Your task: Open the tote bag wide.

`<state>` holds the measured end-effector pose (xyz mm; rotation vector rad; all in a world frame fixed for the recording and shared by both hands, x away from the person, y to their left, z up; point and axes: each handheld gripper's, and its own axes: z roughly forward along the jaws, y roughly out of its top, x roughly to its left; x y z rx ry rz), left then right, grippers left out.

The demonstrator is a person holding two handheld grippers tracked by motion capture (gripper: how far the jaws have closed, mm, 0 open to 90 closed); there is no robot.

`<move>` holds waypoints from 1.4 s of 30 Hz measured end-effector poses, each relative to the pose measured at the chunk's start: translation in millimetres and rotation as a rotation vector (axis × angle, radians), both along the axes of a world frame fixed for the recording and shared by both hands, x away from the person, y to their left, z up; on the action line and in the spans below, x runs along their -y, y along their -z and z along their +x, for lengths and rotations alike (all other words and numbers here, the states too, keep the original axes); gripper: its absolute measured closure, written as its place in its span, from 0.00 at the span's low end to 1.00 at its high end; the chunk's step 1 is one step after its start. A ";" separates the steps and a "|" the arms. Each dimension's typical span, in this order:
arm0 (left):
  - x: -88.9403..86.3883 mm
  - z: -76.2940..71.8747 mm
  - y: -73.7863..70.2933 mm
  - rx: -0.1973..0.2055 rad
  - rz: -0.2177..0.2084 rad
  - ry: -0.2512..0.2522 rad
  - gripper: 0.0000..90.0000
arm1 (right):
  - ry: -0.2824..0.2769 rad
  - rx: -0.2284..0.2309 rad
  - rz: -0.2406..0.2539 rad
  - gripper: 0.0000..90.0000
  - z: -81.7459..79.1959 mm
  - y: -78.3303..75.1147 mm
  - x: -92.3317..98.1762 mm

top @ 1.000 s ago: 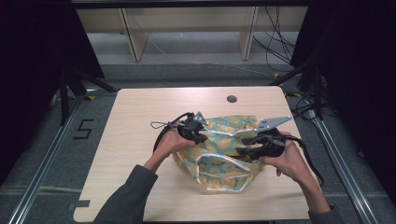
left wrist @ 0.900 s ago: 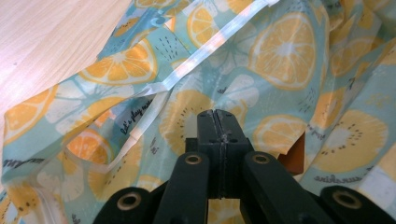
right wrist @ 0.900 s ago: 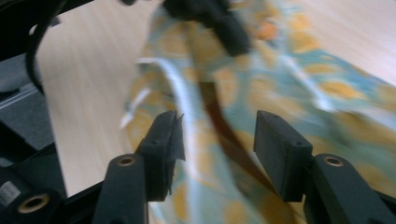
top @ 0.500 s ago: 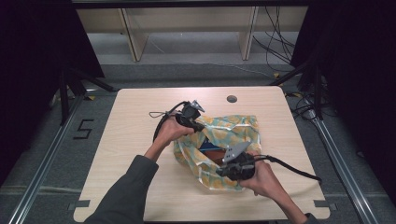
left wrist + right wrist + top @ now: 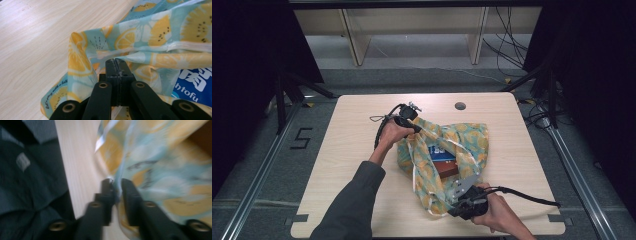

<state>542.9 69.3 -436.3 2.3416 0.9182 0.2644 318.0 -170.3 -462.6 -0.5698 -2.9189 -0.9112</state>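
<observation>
A teal bag with a yellow citrus print [image 5: 464, 137] lies on the wooden table [image 5: 357, 145], its mouth spread wide. Inside lie a blue box with white lettering [image 5: 443, 151] and a reddish-brown box [image 5: 448, 167]. My left gripper [image 5: 416, 128] is at the bag's far left rim and shut on the white-hemmed edge [image 5: 116, 61]; the blue box [image 5: 195, 82] shows just behind it. My right gripper [image 5: 451, 211] is at the bag's near corner by the table's front edge. Its jaws [image 5: 117, 183] have just been opening and stand slightly apart, with the bag's edge [image 5: 162, 170] running between them; that view is blurred.
A dark round hole [image 5: 460, 105] sits near the table's far edge. Wooden shelving legs [image 5: 357, 45] and loose cables [image 5: 512, 45] lie on the floor beyond. A dark sleeve [image 5: 30, 182] is left of the right jaws. Bare tabletop lies left and right of the bag.
My right hand has swung from the bag's right side down to its near corner at the front edge. My left hand has drawn the rim away to the far left, stretching the bag's mouth open.
</observation>
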 end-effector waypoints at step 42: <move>26.0 -58.8 -55.5 0.173 0.016 0.158 0.56 | 0.637 0.195 0.129 0.79 123.1 -38.1 123.3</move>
